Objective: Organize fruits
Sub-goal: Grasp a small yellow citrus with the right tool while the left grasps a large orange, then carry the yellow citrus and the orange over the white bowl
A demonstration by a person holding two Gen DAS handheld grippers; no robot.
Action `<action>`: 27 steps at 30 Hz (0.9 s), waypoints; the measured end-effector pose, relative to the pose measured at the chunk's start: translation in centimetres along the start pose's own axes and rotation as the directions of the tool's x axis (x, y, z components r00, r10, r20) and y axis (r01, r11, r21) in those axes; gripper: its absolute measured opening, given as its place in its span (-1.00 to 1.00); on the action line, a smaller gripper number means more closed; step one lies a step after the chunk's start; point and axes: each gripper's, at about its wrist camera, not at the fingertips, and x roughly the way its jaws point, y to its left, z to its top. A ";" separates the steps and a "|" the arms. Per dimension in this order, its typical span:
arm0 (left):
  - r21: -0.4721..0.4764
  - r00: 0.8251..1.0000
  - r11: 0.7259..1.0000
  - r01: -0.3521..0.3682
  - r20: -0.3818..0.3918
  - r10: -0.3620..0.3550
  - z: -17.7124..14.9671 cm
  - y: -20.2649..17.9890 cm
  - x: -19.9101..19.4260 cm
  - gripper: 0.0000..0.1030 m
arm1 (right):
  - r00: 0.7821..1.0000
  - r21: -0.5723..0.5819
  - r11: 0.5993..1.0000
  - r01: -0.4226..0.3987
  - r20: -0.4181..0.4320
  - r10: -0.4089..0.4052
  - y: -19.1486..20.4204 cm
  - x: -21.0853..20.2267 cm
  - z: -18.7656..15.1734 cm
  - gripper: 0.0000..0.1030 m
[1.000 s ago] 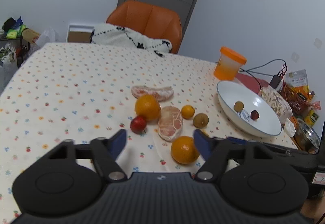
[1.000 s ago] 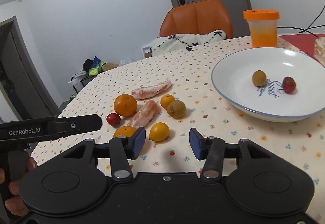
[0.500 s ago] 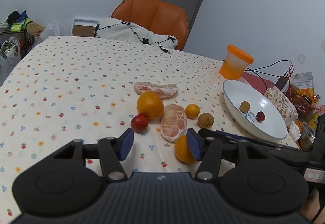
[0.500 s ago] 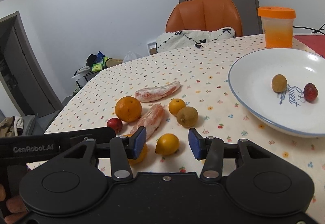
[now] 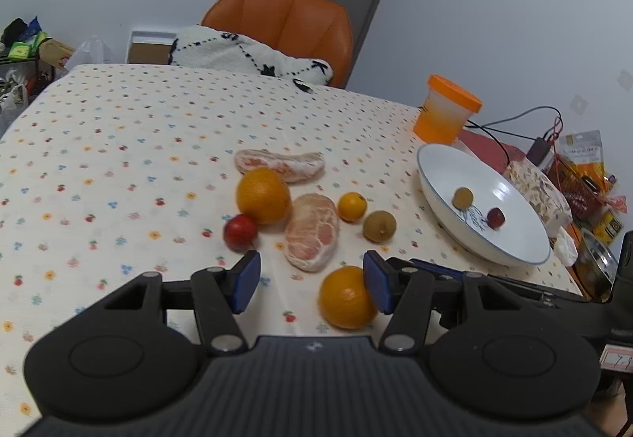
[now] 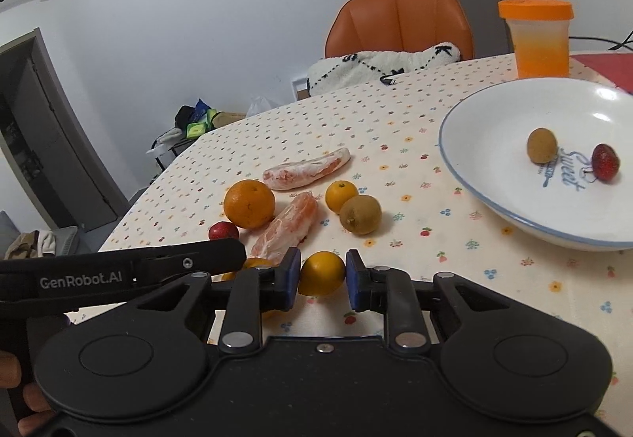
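Note:
Fruit lies on the flowered tablecloth: a large orange (image 5: 263, 195), a red plum (image 5: 240, 232), two peeled pomelo pieces (image 5: 312, 237), a small tangerine (image 5: 352, 206), a kiwi (image 5: 379, 226) and a near orange (image 5: 346, 297). My left gripper (image 5: 311, 280) is open above the cloth, the near orange by its right finger. My right gripper (image 6: 321, 280) is shut on a small yellow-orange citrus (image 6: 321, 272). The white plate (image 6: 474, 160) holds a kiwi (image 6: 541, 145) and a red fruit (image 6: 605, 162).
An orange-lidded jar (image 5: 447, 114) stands behind the plate. Snack bags, cables and a metal bowl (image 5: 597, 270) crowd the right edge. An orange chair (image 5: 285, 25) with a white blanket is at the far side. The left gripper's finger (image 6: 130, 266) crosses the right wrist view.
My right gripper moved forward around the small citrus and closed on it. My left gripper narrowed somewhat and shifted nearer the fruit.

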 end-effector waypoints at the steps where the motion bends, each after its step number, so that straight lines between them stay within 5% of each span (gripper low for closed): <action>1: -0.001 1.000 1.000 0.007 -0.006 -0.007 -0.1 -0.1 0.1 0.09 | 1.000 -0.001 1.000 0.004 0.001 -0.004 -0.1 -0.1 0.0 -0.55; 11: 0.024 0.998 0.999 0.035 -0.054 -0.034 -1.4 -2.1 1.3 0.09 | 0.999 0.022 0.999 0.048 0.014 -0.049 -1.6 -2.2 -0.6 -0.55; 14: 0.024 0.998 0.999 0.022 -0.063 -0.021 -1.4 -2.3 1.4 -0.31 | 0.998 0.025 0.998 0.061 0.020 -0.062 -2.0 -2.8 -0.9 -0.55; 27: 0.054 1.000 0.998 0.011 -0.003 -0.011 0.1 -3.7 -0.2 -0.32 | 0.996 0.037 0.998 0.055 0.068 -0.057 -2.7 -4.7 -0.8 -0.55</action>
